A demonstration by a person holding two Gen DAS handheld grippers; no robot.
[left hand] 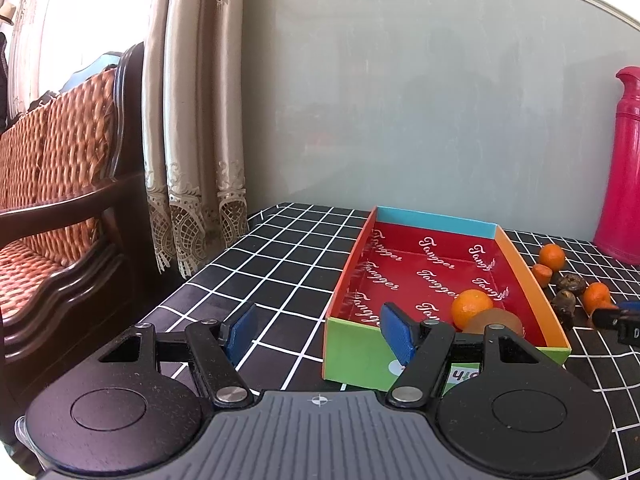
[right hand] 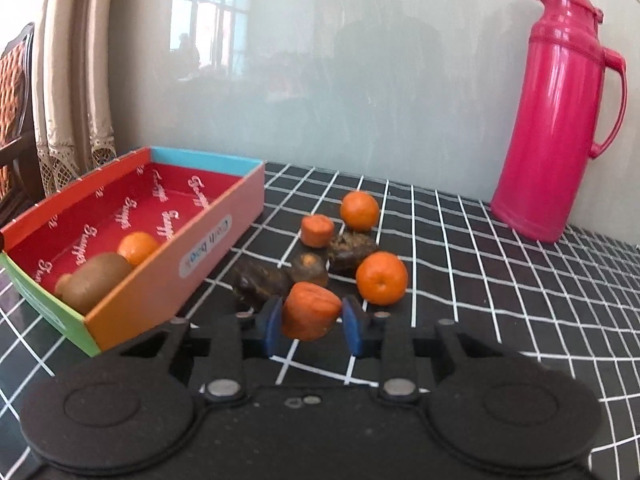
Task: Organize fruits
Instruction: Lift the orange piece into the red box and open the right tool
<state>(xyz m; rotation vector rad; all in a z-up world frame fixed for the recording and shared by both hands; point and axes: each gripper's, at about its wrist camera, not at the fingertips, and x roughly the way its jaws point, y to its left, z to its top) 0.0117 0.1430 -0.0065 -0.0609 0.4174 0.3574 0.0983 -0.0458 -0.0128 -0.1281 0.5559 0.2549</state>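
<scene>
A colourful cardboard box (left hand: 532,280) (right hand: 208,248) with a red inside holds a tangerine (left hand: 471,307) (right hand: 138,247) and a brown kiwi (left hand: 496,320) (right hand: 96,280). My right gripper (right hand: 312,322) is shut on an orange carrot chunk (right hand: 310,314), held just above the cloth right of the box. Beyond it lie two tangerines (right hand: 381,278) (right hand: 359,209), another carrot chunk (right hand: 317,230) and three dark brown wrinkled fruits (right hand: 352,252). My left gripper (left hand: 320,330) is open and empty, in front of the box's near left corner.
A tall pink thermos jug (right hand: 560,120) (left hand: 624,168) stands at the back right against the grey wall. The table has a black cloth with a white grid (left hand: 272,264). A wooden sofa (left hand: 60,200) and curtains (left hand: 192,120) stand beyond its left edge.
</scene>
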